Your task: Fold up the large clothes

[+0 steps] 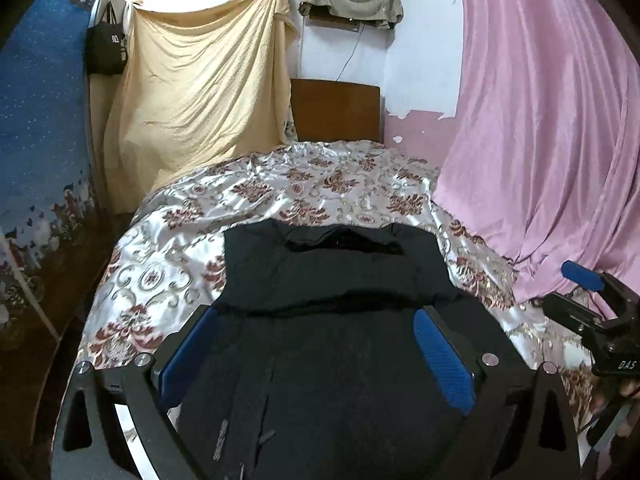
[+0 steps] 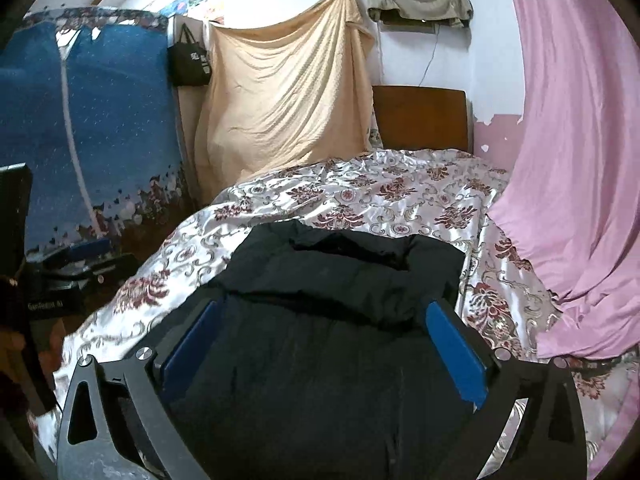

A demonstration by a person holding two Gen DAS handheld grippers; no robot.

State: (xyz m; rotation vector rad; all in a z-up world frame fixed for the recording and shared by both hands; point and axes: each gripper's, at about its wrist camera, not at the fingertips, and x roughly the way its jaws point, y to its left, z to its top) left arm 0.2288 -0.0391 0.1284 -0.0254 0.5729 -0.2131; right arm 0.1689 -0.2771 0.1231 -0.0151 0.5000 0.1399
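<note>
black garment (image 1: 336, 280) lies on floral satin bedspread (image 1: 280, 188), part-folded, upper layer with collar opening toward wooden headboard (image 1: 335, 109). left gripper (image 1: 316, 344) hovers over near part of garment, blue pads (image 1: 442, 360) spread wide, nothing pinched. right gripper (image 2: 328, 340) likewise over garment, pads spread wide, empty; in left view it shows at right edge (image 1: 588, 292). pink curtain (image 1: 552, 120) drapes right side of bed, yellow sheet (image 1: 200, 92) hangs on wall behind.
</note>
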